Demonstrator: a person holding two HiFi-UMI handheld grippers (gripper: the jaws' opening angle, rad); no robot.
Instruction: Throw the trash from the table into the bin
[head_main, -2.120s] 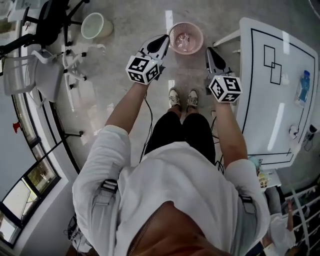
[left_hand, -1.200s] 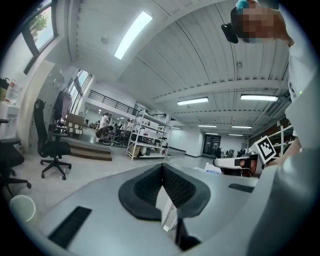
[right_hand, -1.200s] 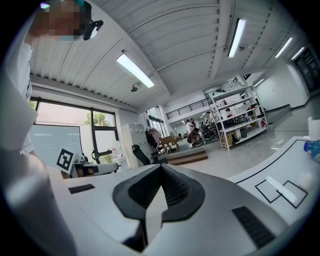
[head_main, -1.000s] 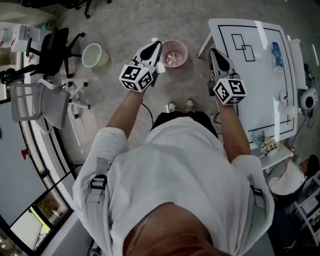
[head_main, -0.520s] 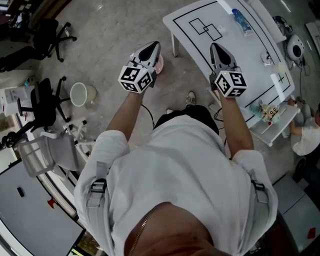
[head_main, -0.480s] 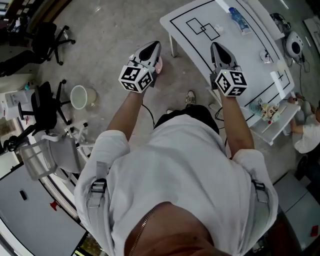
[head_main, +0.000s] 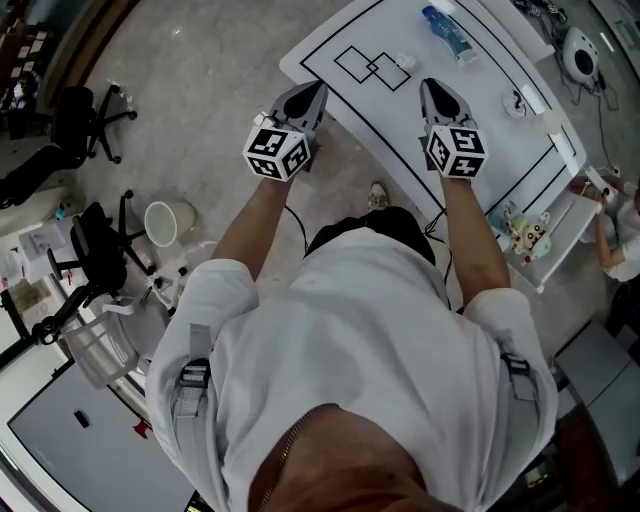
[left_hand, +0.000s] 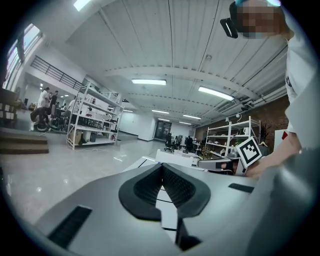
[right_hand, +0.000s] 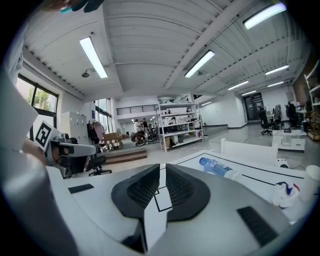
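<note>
A white table (head_main: 480, 130) marked with black lines fills the top right of the head view. On it lie a blue-labelled plastic bottle (head_main: 447, 31) (right_hand: 216, 167), a small white crumpled scrap (head_main: 404, 62) and a white wad (head_main: 515, 103) (right_hand: 286, 194). My left gripper (head_main: 312, 93) (left_hand: 161, 167) hangs at the table's near left edge, shut and empty. My right gripper (head_main: 432, 90) (right_hand: 162, 170) is over the tabletop, short of the bottle; its jaws are just opening, a thin slit with nothing in it. The pink bin is out of sight.
A white bucket (head_main: 160, 222), office chairs (head_main: 90, 120) and a grey mesh chair (head_main: 100, 340) stand on the floor to the left. A low shelf with small items (head_main: 525, 235) and a seated person (head_main: 620, 225) are right of the table. Metal racks (left_hand: 92, 117) stand far off.
The person has turned from the pink bin toward the table. Both grippers, empty throughout, have swung from above the floor to the table's near edge, and the bin has dropped out of view.
</note>
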